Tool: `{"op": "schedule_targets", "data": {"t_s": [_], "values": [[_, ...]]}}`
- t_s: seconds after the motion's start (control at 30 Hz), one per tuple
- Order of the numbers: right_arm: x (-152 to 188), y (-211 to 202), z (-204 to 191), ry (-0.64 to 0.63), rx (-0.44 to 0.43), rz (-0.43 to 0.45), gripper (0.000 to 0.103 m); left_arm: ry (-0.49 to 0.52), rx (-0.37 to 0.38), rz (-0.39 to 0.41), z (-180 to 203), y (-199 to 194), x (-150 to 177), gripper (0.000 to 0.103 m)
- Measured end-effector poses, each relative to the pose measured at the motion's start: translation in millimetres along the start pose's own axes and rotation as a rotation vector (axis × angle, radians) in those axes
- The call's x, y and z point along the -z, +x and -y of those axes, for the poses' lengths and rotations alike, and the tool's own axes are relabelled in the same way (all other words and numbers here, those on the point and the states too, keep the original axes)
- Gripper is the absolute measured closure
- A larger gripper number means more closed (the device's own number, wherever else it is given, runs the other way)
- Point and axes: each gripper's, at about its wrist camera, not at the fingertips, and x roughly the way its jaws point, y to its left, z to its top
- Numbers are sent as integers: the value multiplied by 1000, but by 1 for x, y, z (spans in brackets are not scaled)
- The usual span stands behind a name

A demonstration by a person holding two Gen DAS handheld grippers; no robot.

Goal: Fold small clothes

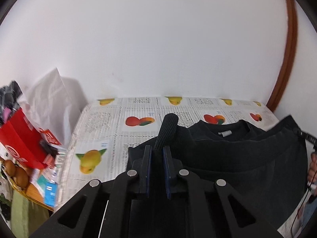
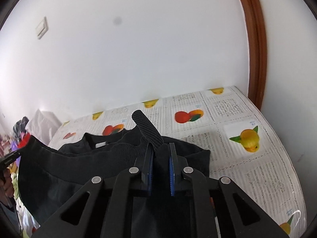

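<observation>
The left hand-held gripper [image 1: 157, 152] pinches one ribbed cuff [image 1: 167, 127] of the black sweater [image 1: 237, 154]; the right hand-held gripper [image 2: 160, 148] pinches the other, lifting the hem while the collar lies on the fruit-print table [image 1: 103, 123]

fruit-print tablecloth [image 1: 103, 130], red box [image 1: 19, 142], white bag [image 1: 49, 99], brown door frame [image 2: 255, 59], wall switch [image 2: 42, 27]

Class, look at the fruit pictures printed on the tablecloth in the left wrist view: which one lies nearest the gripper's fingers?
The yellow fruit with green leaves, left of the left gripper. The red-and-orange prints lie farther back.
</observation>
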Motion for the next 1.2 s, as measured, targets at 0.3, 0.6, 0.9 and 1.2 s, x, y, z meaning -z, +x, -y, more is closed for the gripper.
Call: {"op": "schedule_targets", "data": {"t_s": [0.3, 0.6, 0.9, 1.2], "values": [[18, 68, 25, 51, 86, -144, 90, -31, -15, -136, -7, 85, 19, 92], [25, 96, 30, 57, 136, -226, 88, -30, -32, -168, -11, 106, 31, 88], [31, 61, 21, -31, 185, -172, 67, 28, -48, -185, -3, 95, 31, 76], [79, 11, 45, -5, 214, -204, 67, 32, -42, -185, 1, 62, 59, 63]]}}
